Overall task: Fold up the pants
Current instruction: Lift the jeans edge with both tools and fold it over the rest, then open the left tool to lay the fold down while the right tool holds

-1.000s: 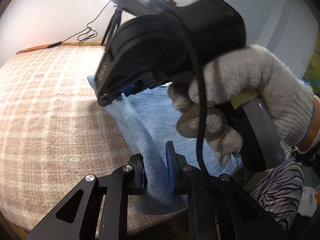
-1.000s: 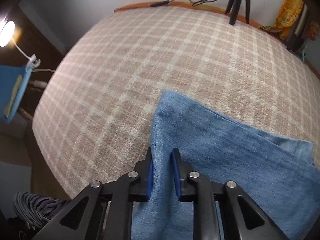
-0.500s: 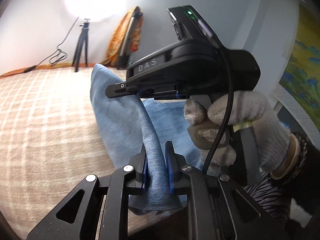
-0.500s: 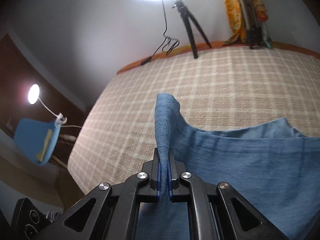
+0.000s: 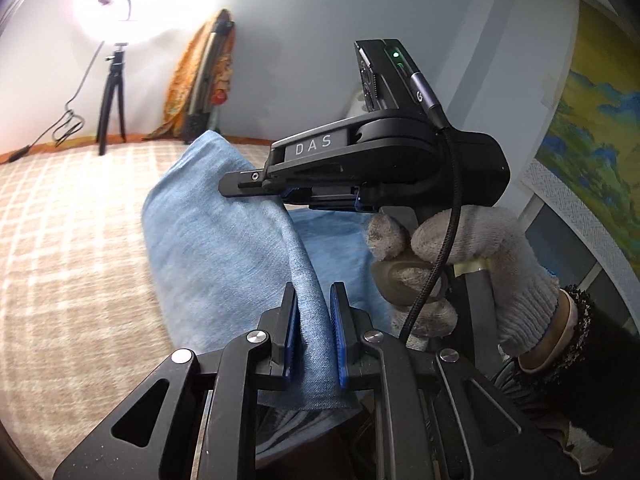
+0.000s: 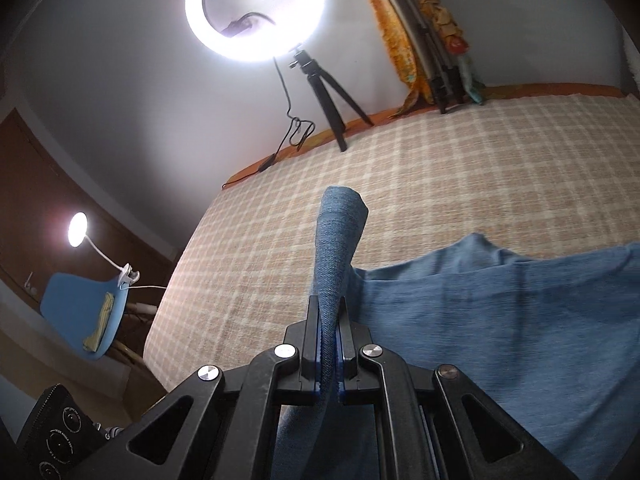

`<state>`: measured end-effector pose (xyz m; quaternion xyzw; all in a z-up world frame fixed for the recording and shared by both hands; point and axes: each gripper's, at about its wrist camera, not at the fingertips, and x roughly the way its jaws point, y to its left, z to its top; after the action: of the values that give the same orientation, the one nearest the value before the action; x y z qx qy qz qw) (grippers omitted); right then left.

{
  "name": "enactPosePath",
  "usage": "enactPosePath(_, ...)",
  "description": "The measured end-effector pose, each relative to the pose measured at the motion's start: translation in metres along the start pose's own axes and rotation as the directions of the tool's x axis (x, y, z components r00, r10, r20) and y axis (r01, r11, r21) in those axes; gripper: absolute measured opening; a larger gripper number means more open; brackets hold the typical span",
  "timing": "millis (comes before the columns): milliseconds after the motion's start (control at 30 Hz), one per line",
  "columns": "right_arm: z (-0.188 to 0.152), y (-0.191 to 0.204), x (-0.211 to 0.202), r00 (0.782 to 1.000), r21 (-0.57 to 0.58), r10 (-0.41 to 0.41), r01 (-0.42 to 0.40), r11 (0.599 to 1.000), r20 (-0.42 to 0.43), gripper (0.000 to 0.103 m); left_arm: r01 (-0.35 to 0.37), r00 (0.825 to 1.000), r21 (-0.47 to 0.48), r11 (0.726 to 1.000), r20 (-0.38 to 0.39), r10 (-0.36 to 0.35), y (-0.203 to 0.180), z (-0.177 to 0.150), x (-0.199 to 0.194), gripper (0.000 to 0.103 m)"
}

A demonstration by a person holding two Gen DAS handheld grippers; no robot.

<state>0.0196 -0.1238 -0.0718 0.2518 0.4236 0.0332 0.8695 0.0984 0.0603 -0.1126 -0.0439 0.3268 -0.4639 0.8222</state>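
Observation:
Light blue denim pants point(image 5: 224, 236) lie on the checked bedspread point(image 5: 60, 240). My left gripper point(image 5: 314, 300) is shut on a fold of the pants, which stands up between its blue pads. In the left wrist view, my right gripper point(image 5: 256, 184) is in a gloved hand point(image 5: 472, 248) just ahead, pinching the same lifted edge. In the right wrist view, the right gripper point(image 6: 329, 320) is shut tight on a raised ridge of the pants point(image 6: 500, 312). The rest of the cloth spreads to the right on the bedspread point(image 6: 400, 168).
A lit ring light on a tripod point(image 6: 320, 80) stands at the bed's far edge, its cable trailing point(image 6: 292, 132). Folded tripods under orange cloth point(image 6: 424, 40) lean on the wall. A blue chair with a clip lamp point(image 6: 92, 312) stands left of the bed.
Both grippers have lifted the pants edge off the bed and tilted up, so the wall and ring light came into view. The right gripper has closed tighter on the cloth.

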Motion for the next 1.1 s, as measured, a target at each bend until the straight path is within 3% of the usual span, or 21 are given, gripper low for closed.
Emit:
enactPosePath(300, -0.006, -0.037, -0.036, 0.997, 0.034, -0.051, 0.049, 0.998, 0.059, 0.002, 0.059, 0.998, 0.040, 0.998, -0.018, -0.058, -0.038, 0.007, 0.028, 0.013)
enactPosePath(533, -0.010, -0.062, -0.054, 0.994, 0.067, -0.075, 0.070, 0.995, 0.080, 0.002, 0.105, 0.994, 0.089, 0.990, -0.040, -0.102, -0.074, 0.008, 0.051, 0.003)
enactPosePath(933, -0.019, -0.099, -0.081, 0.986, 0.103, -0.125, 0.114, 0.988, 0.109, 0.002, 0.156, 0.986, 0.085, 0.984, -0.079, -0.149, -0.081, 0.007, 0.050, 0.008)
enactPosePath(1100, -0.024, -0.120, -0.091, 0.980, 0.136, -0.162, 0.147, 0.980, 0.114, 0.002, 0.089, 0.994, 0.142, 0.986, -0.070, -0.080, -0.076, 0.010, 0.046, 0.012)
